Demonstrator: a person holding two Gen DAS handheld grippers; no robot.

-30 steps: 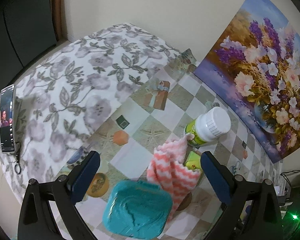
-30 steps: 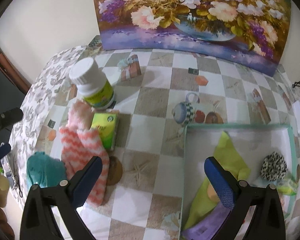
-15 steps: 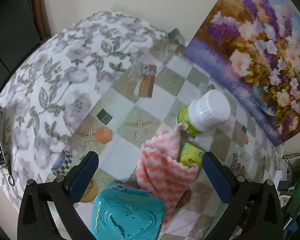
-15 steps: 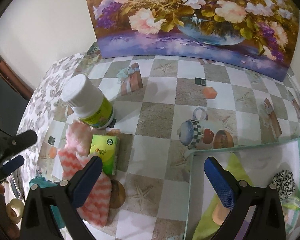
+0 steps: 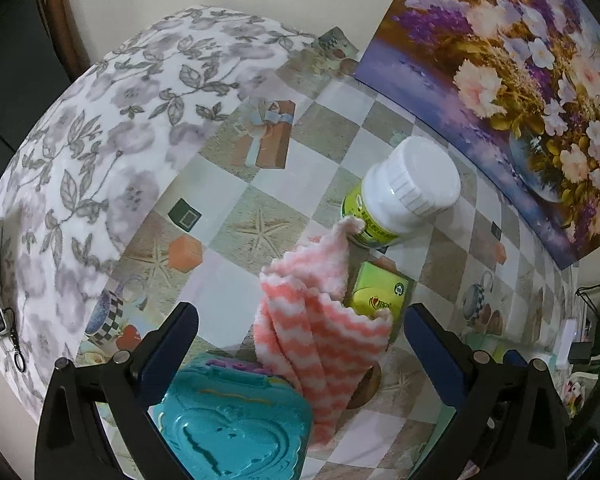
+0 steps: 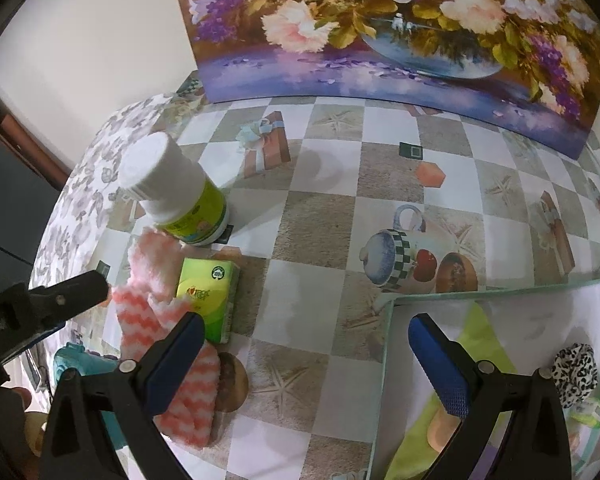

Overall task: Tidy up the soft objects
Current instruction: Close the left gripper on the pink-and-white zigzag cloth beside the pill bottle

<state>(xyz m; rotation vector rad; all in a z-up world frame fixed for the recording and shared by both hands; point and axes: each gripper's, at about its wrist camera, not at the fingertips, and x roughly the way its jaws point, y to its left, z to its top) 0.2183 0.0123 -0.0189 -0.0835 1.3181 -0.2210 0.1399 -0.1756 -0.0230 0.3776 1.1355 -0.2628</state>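
The pink-and-white chevron cloth (image 5: 324,320) lies crumpled on the worktop toward its left edge, its far tip touching the white-capped bottle (image 5: 404,192) and its right side against the green tissue pack (image 5: 378,290). Its near end rests beside or partly on the teal heart case (image 5: 232,420); which, I cannot tell. The left gripper (image 5: 300,344) hangs over the cloth with jaws spread wide and empty. The right gripper (image 6: 304,344) is also spread and empty, near the tray (image 6: 388,320) at the worktop's right side, which holds a yellow-green cloth (image 6: 480,332) and a leopard scrunchie (image 6: 576,372).

The likely risks: a low pinch could catch the case's edge with the cloth; dragging the cloth away could tip the bottle or pull the tissue pack along; a shallow pinch on one fold could let the rest trail.
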